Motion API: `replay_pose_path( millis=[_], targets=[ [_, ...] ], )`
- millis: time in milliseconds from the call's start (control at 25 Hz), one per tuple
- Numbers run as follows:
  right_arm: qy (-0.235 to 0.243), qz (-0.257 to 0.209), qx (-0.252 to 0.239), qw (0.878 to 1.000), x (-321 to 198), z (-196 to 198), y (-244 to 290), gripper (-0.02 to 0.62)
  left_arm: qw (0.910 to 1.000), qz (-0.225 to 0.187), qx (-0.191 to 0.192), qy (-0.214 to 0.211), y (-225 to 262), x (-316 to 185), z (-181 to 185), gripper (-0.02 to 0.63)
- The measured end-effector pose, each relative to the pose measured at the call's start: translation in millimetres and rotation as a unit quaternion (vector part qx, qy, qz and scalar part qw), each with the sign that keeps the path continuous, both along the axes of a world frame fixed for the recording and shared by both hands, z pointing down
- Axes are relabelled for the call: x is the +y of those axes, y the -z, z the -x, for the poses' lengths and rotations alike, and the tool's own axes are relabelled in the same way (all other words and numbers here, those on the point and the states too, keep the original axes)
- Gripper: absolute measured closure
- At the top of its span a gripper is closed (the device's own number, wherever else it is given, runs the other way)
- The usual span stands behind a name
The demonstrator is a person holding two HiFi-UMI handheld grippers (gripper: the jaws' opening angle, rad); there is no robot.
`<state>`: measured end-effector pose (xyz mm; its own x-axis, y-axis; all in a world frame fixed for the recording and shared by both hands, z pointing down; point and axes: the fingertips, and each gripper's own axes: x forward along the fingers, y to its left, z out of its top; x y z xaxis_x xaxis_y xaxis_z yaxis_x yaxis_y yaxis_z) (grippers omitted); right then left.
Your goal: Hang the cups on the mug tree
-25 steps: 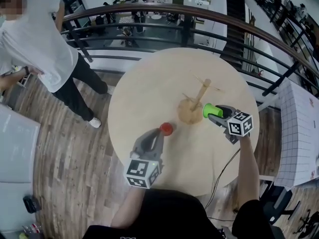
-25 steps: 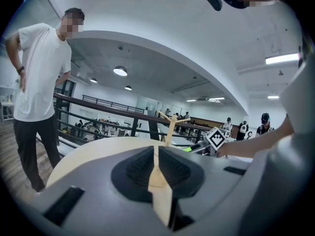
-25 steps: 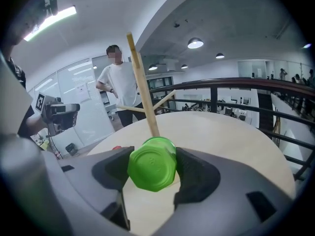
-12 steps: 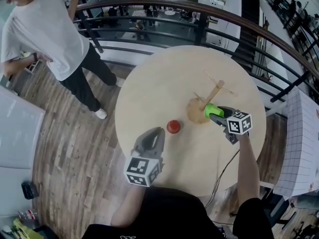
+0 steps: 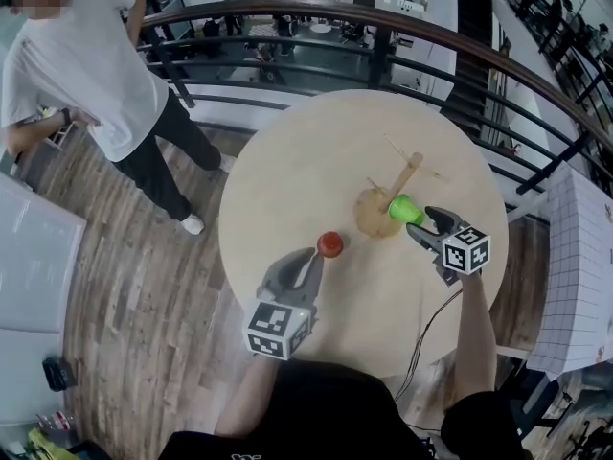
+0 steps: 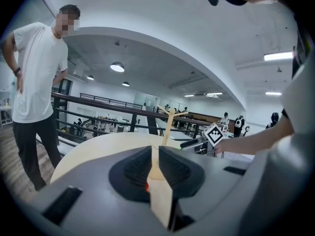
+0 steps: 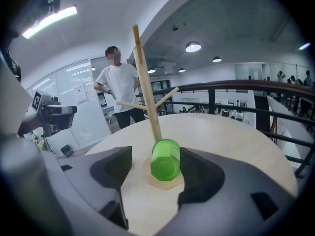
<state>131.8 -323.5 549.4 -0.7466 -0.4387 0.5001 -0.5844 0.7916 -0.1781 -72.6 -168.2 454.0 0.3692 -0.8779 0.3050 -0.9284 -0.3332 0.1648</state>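
The wooden mug tree [image 5: 400, 178] stands right of centre on the round table [image 5: 287, 171]. A green cup [image 5: 404, 209] rests tilted against the low part of its trunk, above the base. My right gripper [image 5: 421, 221] is behind the cup and its jaws are opening. In the right gripper view the green cup [image 7: 165, 160] lies between the jaws, bottom toward me, clear of the left pad. The trunk [image 7: 146, 92] rises behind it. A red cup [image 5: 329, 244] sits on the table at the tip of my left gripper [image 5: 311, 257], which is shut and empty [image 6: 155, 154].
A person in a white T-shirt [image 5: 77, 75] stands on the wooden floor beyond the table's left side. A dark railing [image 5: 383, 29] curves round the far edge. A cable [image 5: 433, 322] trails from the right gripper. A white gridded surface [image 5: 575, 276] lies at the right.
The right gripper's jaws have widened off the green cup, which stays at the tree. The left gripper's tip has come back up close to the red cup.
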Motion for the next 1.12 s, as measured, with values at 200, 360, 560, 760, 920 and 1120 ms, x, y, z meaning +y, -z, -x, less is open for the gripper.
replay_pose_path(
  millis=[200,360,560,760,920,1120],
  targets=[
    [-0.019,-0.117,-0.001,0.993,35,-10,63,0.294,0.9983,-0.02,-0.044,-0.032,8,2,-13,0.572],
    [-0.026,-0.189,-0.018,0.982,80,-2,110,0.333,0.997,-0.019,-0.056,-0.049,6,5,-24,0.572],
    [-0.064,-0.229,-0.023,0.971,134,11,129,0.45,0.9879,-0.012,-0.113,-0.106,-5,2,-43,0.572],
    [-0.137,-0.211,-0.047,0.967,161,15,116,0.556,0.973,0.019,-0.184,-0.139,-45,-7,-39,0.549],
    [-0.155,-0.19,-0.077,0.966,173,15,111,0.577,0.9503,0.033,-0.249,-0.185,-73,-11,-45,0.435],
    [-0.158,-0.195,-0.061,0.966,185,15,111,0.577,0.9244,0.076,-0.297,-0.227,-122,-31,-38,0.376]
  ],
)
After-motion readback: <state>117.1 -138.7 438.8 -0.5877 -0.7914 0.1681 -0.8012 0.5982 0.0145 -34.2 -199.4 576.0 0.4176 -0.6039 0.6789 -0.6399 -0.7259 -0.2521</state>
